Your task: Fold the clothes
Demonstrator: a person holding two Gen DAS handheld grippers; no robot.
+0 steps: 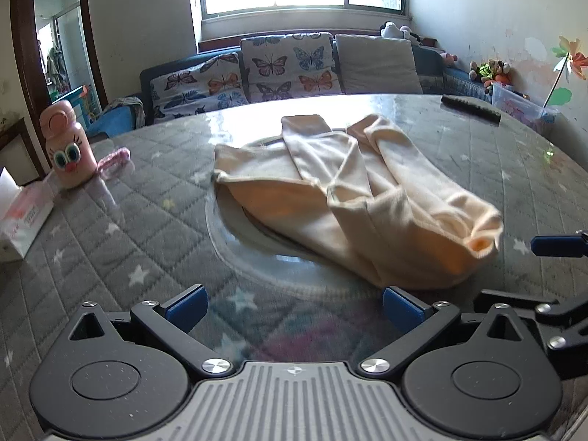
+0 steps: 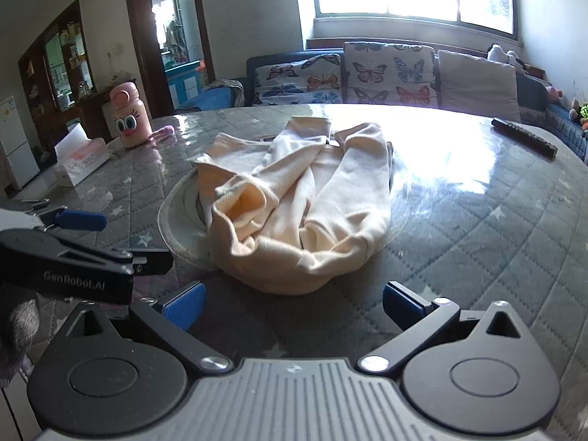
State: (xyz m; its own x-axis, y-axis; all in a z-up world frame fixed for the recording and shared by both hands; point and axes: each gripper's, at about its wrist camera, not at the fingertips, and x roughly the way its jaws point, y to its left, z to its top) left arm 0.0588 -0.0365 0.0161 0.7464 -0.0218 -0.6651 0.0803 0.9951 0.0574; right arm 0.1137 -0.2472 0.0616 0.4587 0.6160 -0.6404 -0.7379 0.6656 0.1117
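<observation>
Cloth: the cream shirt (image 1: 352,198) lies in a bumpy heap in the middle of both frames, on the glass turning plate (image 1: 250,257) on the grey starry surface (image 1: 110,220).
My left claw: my left claw (image 1: 294,307) is spread wide at the bottom middle of its frame, with nothing in it, close to the near edge of the shirt.
My right claw: my right claw (image 2: 294,303) is spread wide too, bottom middle of its frame, with nothing in it, just in front of the heap.
Step, I think: grab the near edge so I can lay the shirt flat.
How to do it well: I pinch one layer at each near corner, not the thick lump, and pull slowly and evenly so the plate does not spin.
Sleeves: two long parts (image 2: 352,169) cross near the top of the heap; I should spread them first.
Hard to see: the window glare in the upper right of the right frame washes out the far surface.
Hidden: I cannot tell where the collar or bottom hem is; the folds cover them.
Cut off: the tissue box (image 1: 22,220) runs off the left edge.
</observation>
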